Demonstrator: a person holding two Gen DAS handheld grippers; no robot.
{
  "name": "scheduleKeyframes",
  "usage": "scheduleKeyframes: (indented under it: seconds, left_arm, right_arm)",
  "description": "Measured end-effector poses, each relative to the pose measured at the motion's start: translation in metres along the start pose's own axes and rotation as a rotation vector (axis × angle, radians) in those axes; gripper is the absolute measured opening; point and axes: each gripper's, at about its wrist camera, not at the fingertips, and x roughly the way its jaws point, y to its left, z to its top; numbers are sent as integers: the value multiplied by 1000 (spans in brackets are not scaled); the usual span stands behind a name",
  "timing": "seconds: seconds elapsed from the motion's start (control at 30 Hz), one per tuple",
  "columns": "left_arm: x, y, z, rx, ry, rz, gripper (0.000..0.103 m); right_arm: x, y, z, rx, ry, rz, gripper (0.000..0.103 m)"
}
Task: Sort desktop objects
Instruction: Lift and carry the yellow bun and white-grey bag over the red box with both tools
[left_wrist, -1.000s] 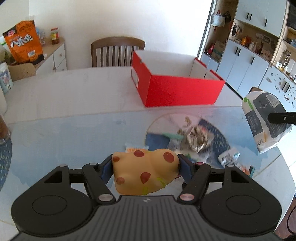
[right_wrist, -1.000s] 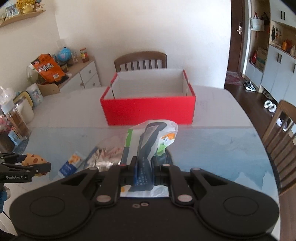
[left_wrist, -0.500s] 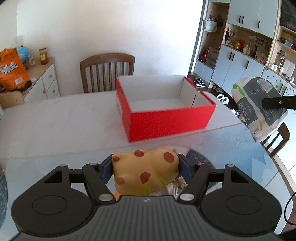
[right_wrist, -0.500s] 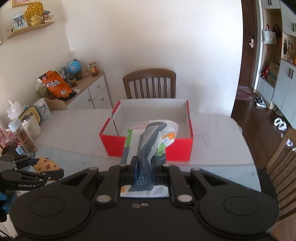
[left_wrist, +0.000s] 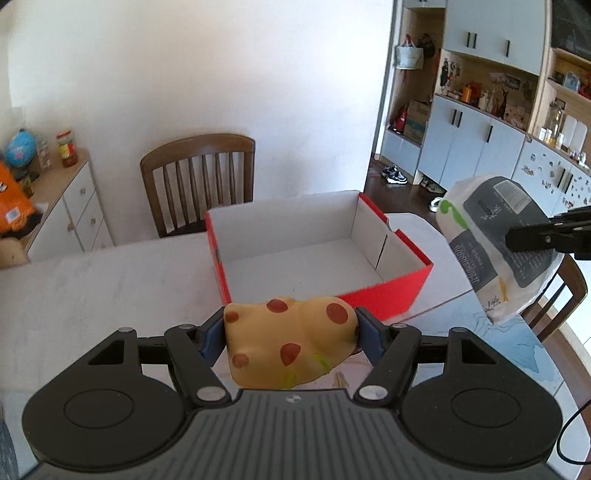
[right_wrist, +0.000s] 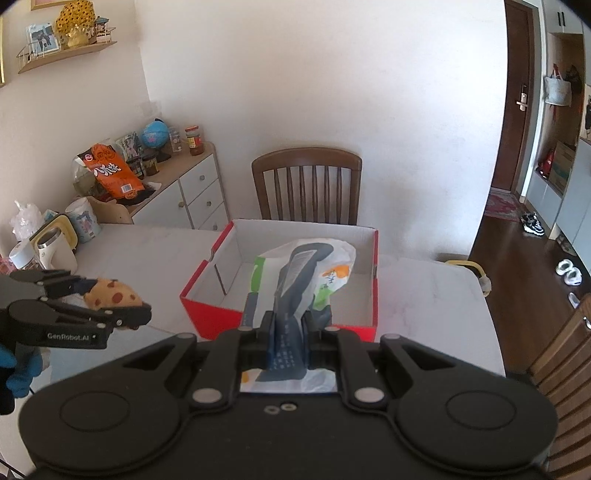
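My left gripper (left_wrist: 290, 330) is shut on a yellow soft toy with red spots (left_wrist: 288, 341), held above the table just in front of the red box (left_wrist: 384, 299). The box is open and white inside, with nothing in it. In the right wrist view the left gripper (right_wrist: 122, 308) and the toy (right_wrist: 110, 291) hang left of the box (right_wrist: 214, 314). My right gripper (right_wrist: 286, 325) is shut on a white, grey and green snack bag (right_wrist: 299, 280), held over the box's near wall. That bag (left_wrist: 491, 251) shows in the left wrist view to the right of the box.
The white table (left_wrist: 103, 280) carries a blue map mat (left_wrist: 517, 354) at its near right. A wooden chair (right_wrist: 306, 188) stands behind the box and another (right_wrist: 565, 354) at the right. Jars and a kettle (right_wrist: 55, 251) crowd the table's left end by a sideboard (right_wrist: 184, 192).
Both grippers have risen and moved forward toward the red box with their loads. The box now looks nearer and its inside is visible; the clutter on the mat has dropped out of view.
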Motion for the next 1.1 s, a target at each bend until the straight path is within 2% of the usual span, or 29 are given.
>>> scheduleKeyframes:
  seconds: [0.3, 0.57, 0.63, 1.1]
  left_arm:
    - [29, 0, 30, 44, 0, 11, 70]
    - [60, 2, 48, 63, 45, 10, 70]
    - [69, 5, 53, 56, 57, -11, 70]
    - [132, 13, 64, 42, 124, -2, 71]
  right_arm:
    - [26, -11, 20, 11, -13, -2, 13]
    - [54, -20, 33, 34, -13, 1, 13]
    - [59, -24, 35, 42, -10, 11, 13]
    - [106, -42, 41, 80, 12, -16, 13]
